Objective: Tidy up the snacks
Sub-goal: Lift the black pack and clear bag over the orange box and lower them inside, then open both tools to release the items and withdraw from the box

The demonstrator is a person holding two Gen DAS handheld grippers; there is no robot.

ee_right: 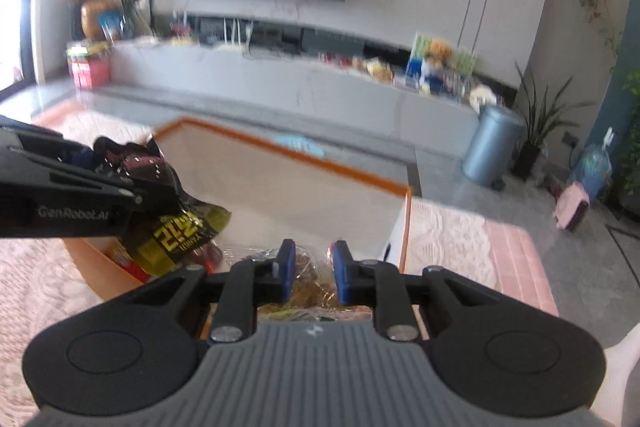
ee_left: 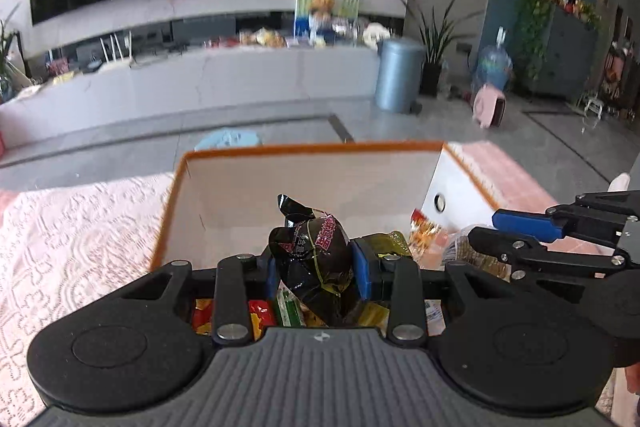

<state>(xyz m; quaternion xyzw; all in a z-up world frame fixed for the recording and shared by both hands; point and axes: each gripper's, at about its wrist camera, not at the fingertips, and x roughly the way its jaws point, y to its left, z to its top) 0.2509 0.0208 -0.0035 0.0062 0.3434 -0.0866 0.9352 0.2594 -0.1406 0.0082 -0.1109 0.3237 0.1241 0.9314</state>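
Snacks: left gripper (ee_left: pixel 316 267) jaws clamp dark packet (ee_left: pixel 316 255); carry it over box (ee_left: pixel 304 147) before release. Right gripper (ee_right: pixel 314 269) jaws narrow, straddling clear packet (ee_right: pixel 314 273); grip unclear.

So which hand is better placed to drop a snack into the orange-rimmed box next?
Probably left: the left gripper already clamps a dark snack packet right at the orange-rimmed box. The right gripper has only a clear snack bag loosely between its fingers.
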